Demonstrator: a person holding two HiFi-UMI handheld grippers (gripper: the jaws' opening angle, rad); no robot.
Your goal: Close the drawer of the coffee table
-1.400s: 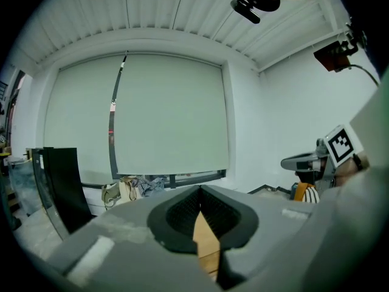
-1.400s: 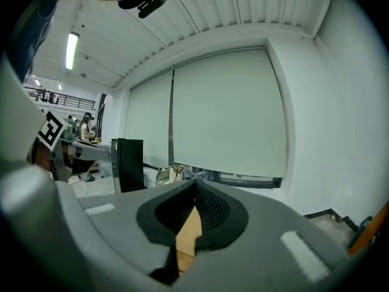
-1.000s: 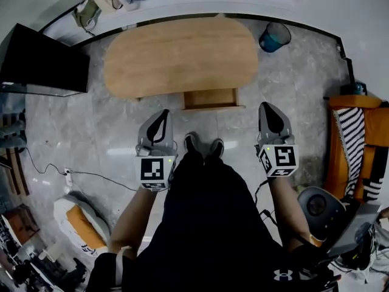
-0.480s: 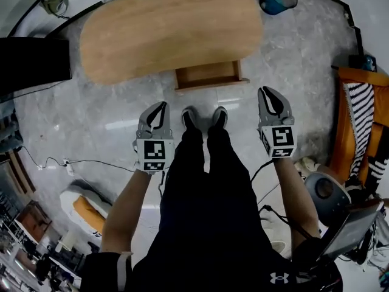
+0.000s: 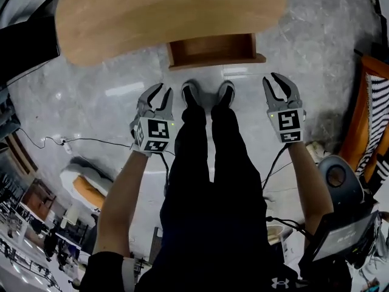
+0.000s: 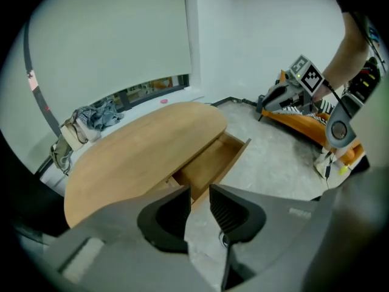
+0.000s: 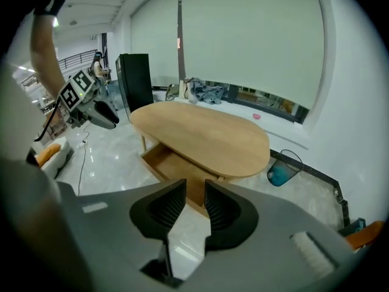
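Observation:
The oval wooden coffee table point(image 5: 170, 11) fills the top of the head view. Its drawer point(image 5: 213, 50) stands pulled out from the near side and looks empty. My left gripper point(image 5: 159, 92) hangs short of the drawer, left of the person's shoes; its jaws are opening with nothing between them. My right gripper point(image 5: 278, 81) is level with it, just right of the drawer front, jaws also opening and empty. The left gripper view looks past the left gripper point(image 6: 199, 193) at the drawer point(image 6: 209, 163). The right gripper view looks past the right gripper point(image 7: 196, 190) at the drawer point(image 7: 167, 163).
The person's shoes point(image 5: 206, 95) stand right before the drawer front. An orange striped chair point(image 5: 374, 120) is at the right, a black screen point(image 5: 24, 47) at the left, a cable point(image 5: 79, 142) on the floor. A blue bin point(image 7: 282, 172) stands beyond the table's end.
Both grippers have dropped lower and now sit nearer the drawer. Their jaws, shut before, have parted. The table and drawer fill more of the head view.

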